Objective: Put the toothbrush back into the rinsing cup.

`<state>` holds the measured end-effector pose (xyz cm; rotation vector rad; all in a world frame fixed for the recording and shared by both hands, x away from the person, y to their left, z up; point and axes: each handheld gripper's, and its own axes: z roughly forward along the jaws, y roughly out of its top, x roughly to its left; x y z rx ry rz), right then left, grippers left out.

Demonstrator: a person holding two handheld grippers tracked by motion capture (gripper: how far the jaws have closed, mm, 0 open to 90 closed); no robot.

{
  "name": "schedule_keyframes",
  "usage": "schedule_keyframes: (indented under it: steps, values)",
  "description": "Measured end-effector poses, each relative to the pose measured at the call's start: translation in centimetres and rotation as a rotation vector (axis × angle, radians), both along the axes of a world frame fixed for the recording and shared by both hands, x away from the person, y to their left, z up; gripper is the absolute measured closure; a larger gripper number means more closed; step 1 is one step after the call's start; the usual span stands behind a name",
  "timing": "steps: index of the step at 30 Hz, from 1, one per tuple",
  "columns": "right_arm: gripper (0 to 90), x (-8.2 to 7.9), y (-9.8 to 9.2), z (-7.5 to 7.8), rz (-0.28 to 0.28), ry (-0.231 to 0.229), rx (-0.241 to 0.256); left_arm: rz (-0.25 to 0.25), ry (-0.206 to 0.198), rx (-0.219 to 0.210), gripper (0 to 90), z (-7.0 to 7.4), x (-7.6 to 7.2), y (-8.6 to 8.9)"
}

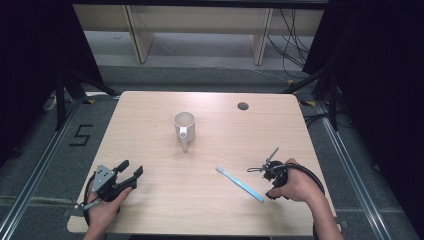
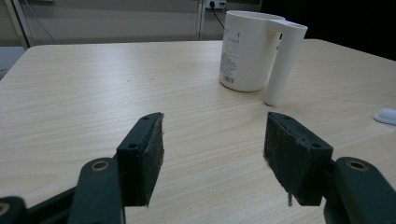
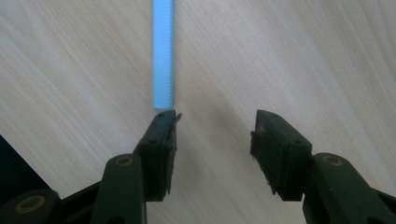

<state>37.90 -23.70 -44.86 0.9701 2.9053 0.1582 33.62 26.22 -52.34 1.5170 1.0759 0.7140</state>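
The right gripper (image 3: 212, 140) is wide apart, just beside the blue toothbrush (image 3: 163, 56) on the bench (image 1: 150, 200). The left gripper (image 2: 212, 154) is wide too, holding nothing, facing the white cup (image 2: 254, 49).

Both hand-held grippers rest low with jaws spread wide: the left hand-held gripper (image 1: 131, 169), the right hand-held gripper (image 3: 212, 135).

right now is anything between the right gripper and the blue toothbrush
Nothing visible. The right gripper is open, and the toothbrush handle ends just past one jaw's tip, with bare table around it. The white cup stands farther off.
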Motion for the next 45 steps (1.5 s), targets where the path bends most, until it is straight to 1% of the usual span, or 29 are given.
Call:
schedule_keyframes:
  steps: [1, 2, 4, 5, 6, 7, 9, 11, 12, 14, 15, 18, 19, 21, 23, 24, 25, 26, 28, 30, 31, 33, 34, 35, 37, 38, 40, 44, 45]
  values:
    - [50.6, 0.0, 0.4, 0.2, -0.008, 0.007, -0.008, -0.011, -0.021, -0.013, 37.4, -0.1, 0.2, 0.0]
    - [50.7, -0.1, 0.6, 0.2, -0.038, 0.012, -0.009, -0.010, -0.020, -0.012, 37.4, -0.1, 0.2, 0.0]
    - [50.8, 0.3, 0.5, 0.1, 0.020, 0.002, -0.008, -0.010, -0.019, -0.011, 37.5, -0.1, 0.2, 0.0]
    - [50.9, 0.2, 0.8, 0.1, -0.009, 0.014, -0.013, -0.001, 0.001, 0.001, 37.4, 0.0, 0.0, 0.0]
    - [51.0, 0.5, 0.7, 0.1, 0.029, 0.008, -0.009, 0.000, 0.003, 0.001, 37.5, 0.0, 0.0, 0.0]
    - [51.0, 0.2, 1.0, 0.0, -0.009, 0.012, -0.007, -0.001, 0.002, 0.002, 37.5, 0.0, 0.0, 0.0]
    - [51.1, 0.5, 1.1, 0.1, 0.015, 0.017, -0.017, -0.003, -0.003, -0.003, 37.5, 0.0, 0.0, 0.0]
    - [51.2, 0.5, 1.3, 0.0, 0.005, 0.016, -0.010, -0.001, -0.001, -0.005, 37.5, 0.0, 0.0, 0.0]
    - [51.2, 0.7, 1.3, 0.0, 0.028, 0.012, -0.005, 0.001, -0.001, -0.006, 37.5, 0.0, 0.0, 0.0]
    - [51.4, 0.7, 1.6, 0.0, 0.019, 0.015, -0.015, 0.000, 0.001, -0.006, 37.5, 0.0, 0.0, 0.0]
    - [51.4, 0.9, 1.5, -0.1, 0.040, 0.019, -0.004, 0.001, 0.005, -0.003, 37.5, 0.0, 0.0, 0.0]
    - [51.5, 0.8, 1.9, 0.0, 0.011, 0.015, -0.013, 0.002, 0.006, -0.004, 37.5, 0.0, 0.0, -0.1]
    - [51.6, 1.0, 1.9, 0.0, 0.037, 0.016, -0.013, 0.002, 0.006, -0.004, 37.4, 0.0, 0.0, -0.1]
    - [51.6, 1.0, 2.1, 0.0, 0.041, 0.017, -0.007, 0.000, 0.002, -0.008, 37.4, 0.0, 0.0, -0.1]
    - [51.6, 1.0, 2.4, 0.2, 0.017, 0.034, -0.012, -0.001, 0.000, -0.010, 37.4, 0.0, 0.0, 0.0]
    - [51.7, 1.1, 2.4, 0.2, 0.027, 0.025, 0.002, -0.011, -0.017, -0.018, 37.4, -0.1, 0.2, 0.0]
    - [51.7, 1.0, 2.5, 0.2, 0.015, 0.023, 0.006, -0.009, -0.015, -0.017, 37.5, -0.1, 0.2, 0.0]
    - [51.7, 1.1, 2.6, 0.2, 0.035, 0.024, 0.006, 0.001, 0.004, -0.008, 37.5, 0.0, 0.0, 0.0]
    - [51.7, 1.2, 2.8, 0.3, 0.025, 0.028, -0.012, 0.000, 0.006, -0.005, 37.6, 0.0, 0.0, -0.1]
    - [51.7, 1.2, 3.0, 0.2, 0.028, 0.029, 0.015, -0.001, 0.005, -0.003, 37.5, 0.0, 0.0, -0.1]
    - [51.8, 1.3, 3.1, 0.3, 0.037, 0.033, -0.002, -0.002, 0.006, -0.004, 37.5, 0.0, 0.0, -0.1]
    - [51.8, 1.2, 3.3, 0.3, 0.023, 0.031, 0.004, -0.006, 0.002, -0.012, 37.5, 0.0, 0.0, 0.0]
    - [51.8, 1.3, 3.4, 0.2, 0.040, 0.033, 0.003, -0.013, -0.009, -0.017, 37.5, -0.1, 0.2, 0.0]
    - [51.8, 1.2, 3.6, 0.3, 0.016, 0.046, 0.006, -0.020, -0.018, -0.023, 37.5, -0.1, 0.3, 0.0]
    - [51.8, 1.2, 3.8, 0.3, 0.014, 0.048, 0.004, -0.019, -0.017, -0.025, 37.4, -0.1, 0.3, 0.0]
    - [52.0, 1.5, 3.8, 0.3, 0.042, 0.036, 0.007, -0.019, -0.018, -0.024, 37.5, -0.1, 0.2, 0.0]
    - [52.2, 1.6, 4.1, 0.4, 0.037, 0.041, 0.014, -0.010, -0.003, -0.012, 37.5, -0.1, 0.1, 0.0]
    - [52.4, 1.8, 4.5, 0.2, 0.056, 0.051, 0.013, -0.007, -0.001, -0.010, 37.6, -0.1, 0.1, 0.0]
    - [52.6, 1.8, 4.8, 0.2, 0.039, 0.049, 0.006, -0.006, 0.000, -0.008, 37.5, 0.0, 0.1, -0.1]
